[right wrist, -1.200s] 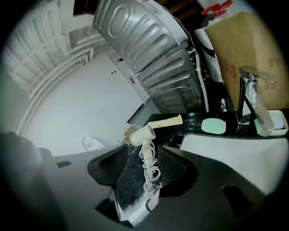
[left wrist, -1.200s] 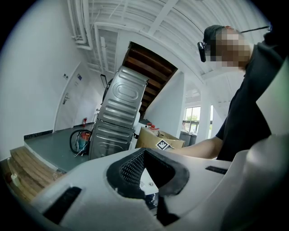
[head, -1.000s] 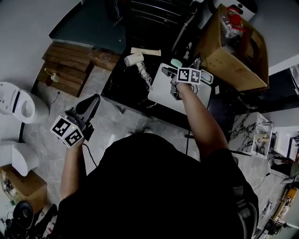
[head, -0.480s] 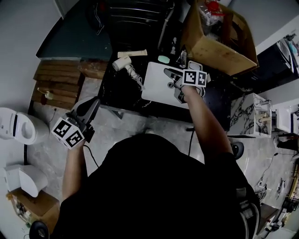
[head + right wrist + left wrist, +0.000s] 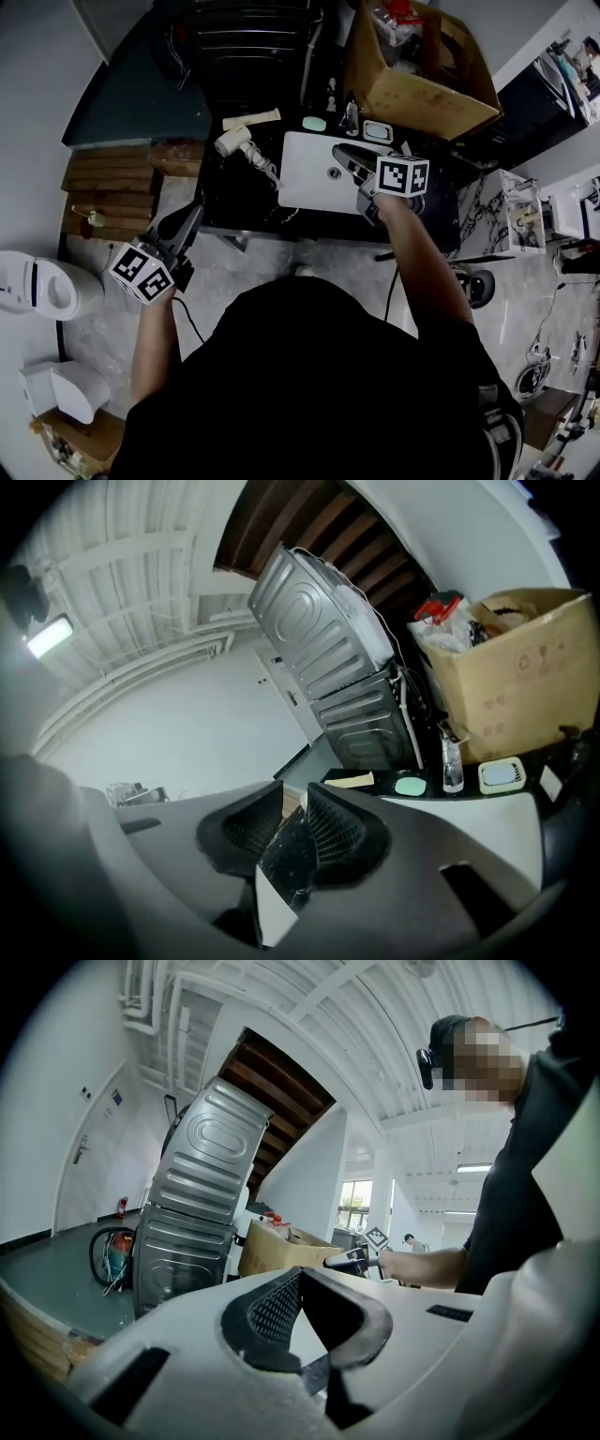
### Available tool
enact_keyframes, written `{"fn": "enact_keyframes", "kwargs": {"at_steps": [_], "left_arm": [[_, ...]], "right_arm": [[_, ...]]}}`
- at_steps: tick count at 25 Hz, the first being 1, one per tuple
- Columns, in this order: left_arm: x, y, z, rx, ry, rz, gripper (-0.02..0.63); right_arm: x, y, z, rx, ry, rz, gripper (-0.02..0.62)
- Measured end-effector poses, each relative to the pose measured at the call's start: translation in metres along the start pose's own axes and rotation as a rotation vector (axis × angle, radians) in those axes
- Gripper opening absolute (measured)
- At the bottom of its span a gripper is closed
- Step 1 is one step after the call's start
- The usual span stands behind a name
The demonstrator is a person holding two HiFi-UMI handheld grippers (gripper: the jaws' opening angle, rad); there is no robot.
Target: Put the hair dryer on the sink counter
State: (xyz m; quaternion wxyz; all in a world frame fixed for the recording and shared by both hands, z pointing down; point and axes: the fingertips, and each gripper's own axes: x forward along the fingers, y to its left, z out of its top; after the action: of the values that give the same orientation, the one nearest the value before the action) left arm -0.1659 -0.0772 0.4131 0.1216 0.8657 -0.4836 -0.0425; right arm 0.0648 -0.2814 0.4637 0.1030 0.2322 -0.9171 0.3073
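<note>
The cream hair dryer (image 5: 232, 141) lies on the black marble counter (image 5: 234, 202), left of the white sink (image 5: 309, 183), with its coiled cord (image 5: 264, 171) trailing toward the basin. My right gripper (image 5: 339, 150) hovers over the sink's right half, well apart from the dryer. Its jaws are closing, and only a narrow gap with nothing in it shows in the right gripper view (image 5: 295, 794). My left gripper (image 5: 195, 210) hangs over the floor in front of the counter. It is shut and empty (image 5: 300, 1274).
A cardboard box (image 5: 417, 75) stands at the counter's back right. In front of it are a soap dish (image 5: 502, 775), a green soap (image 5: 410, 786) and a small bottle (image 5: 452, 757). A washing machine (image 5: 337, 667) stands behind, a toilet (image 5: 37, 286) at far left.
The head view has swung, so the counter sits further left and lower. The right gripper stays over the sink. The dryer and the left gripper have not moved.
</note>
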Motion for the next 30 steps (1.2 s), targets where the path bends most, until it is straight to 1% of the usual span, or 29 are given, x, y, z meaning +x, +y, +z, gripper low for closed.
{"fn": "enact_keyframes", "kwargs": {"at_steps": [2, 6, 14, 18, 25, 30], "left_arm": [[0.005, 0.0, 0.001, 0.003, 0.001, -0.014, 0.015], [0.018, 0.001, 0.004, 0.022, 0.007, -0.043, 0.015], [0.038, 0.001, 0.008, 0.039, 0.012, -0.087, 0.015], [0.051, -0.004, 0.011, 0.046, 0.011, -0.11, 0.015], [0.06, -0.008, 0.012, 0.048, 0.017, -0.13, 0.015], [0.068, -0.011, 0.012, 0.049, 0.022, -0.139, 0.015]], "right_arm": [[-0.01, 0.01, 0.003, -0.044, -0.012, -0.008, 0.083], [-0.027, 0.022, 0.009, -0.089, -0.042, -0.022, 0.071], [-0.058, 0.042, 0.022, -0.225, -0.105, -0.095, 0.041], [-0.072, 0.044, 0.026, -0.243, -0.149, -0.112, 0.026], [-0.09, 0.046, 0.021, -0.267, -0.176, -0.147, 0.012], [-0.103, 0.049, 0.021, -0.286, -0.2, -0.158, 0.009]]}}
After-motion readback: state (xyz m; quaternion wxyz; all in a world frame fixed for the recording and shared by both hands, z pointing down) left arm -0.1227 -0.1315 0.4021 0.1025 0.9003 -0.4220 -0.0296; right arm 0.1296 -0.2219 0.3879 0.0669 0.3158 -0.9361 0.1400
